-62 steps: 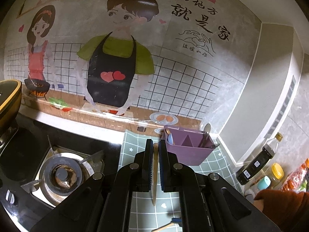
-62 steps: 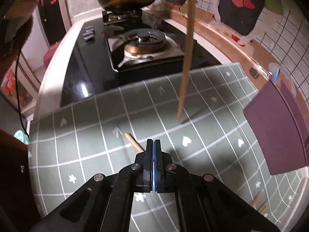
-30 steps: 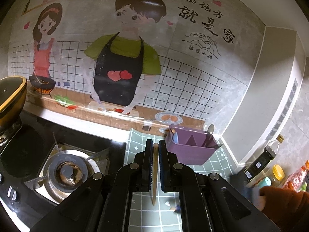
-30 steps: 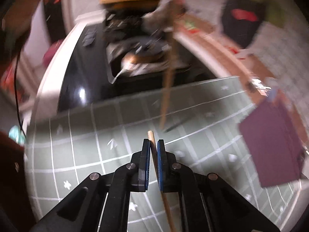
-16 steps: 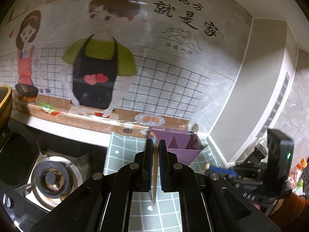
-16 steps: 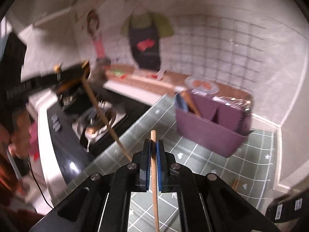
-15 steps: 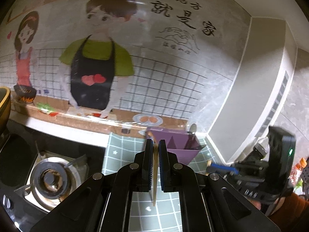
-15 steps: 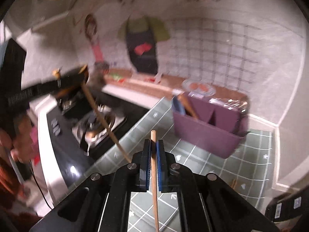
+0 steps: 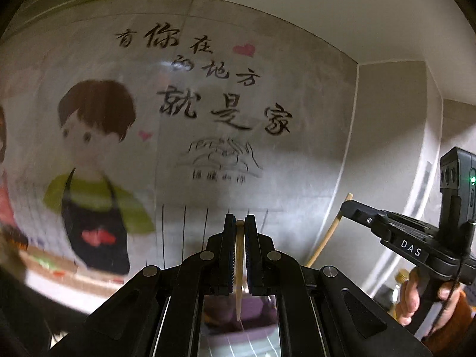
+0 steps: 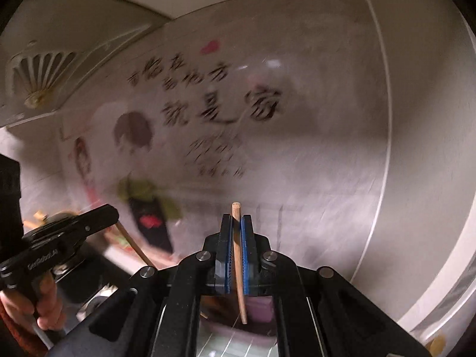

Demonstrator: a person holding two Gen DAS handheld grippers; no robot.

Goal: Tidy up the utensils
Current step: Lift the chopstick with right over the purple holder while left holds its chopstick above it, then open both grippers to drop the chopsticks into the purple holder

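Both wrist views now face the illustrated wall instead of the green tiled counter; each gripper has been raised. The left gripper (image 9: 239,235) remains clamped on a slender wooden chopstick (image 9: 238,270), and the right gripper (image 10: 236,235) is clamped on a second wooden chopstick (image 10: 238,255). The purple plastic utensil holder (image 10: 258,305) lies below both tips, blurred. Judgement: both chopsticks are positioned for lowering into the holder.
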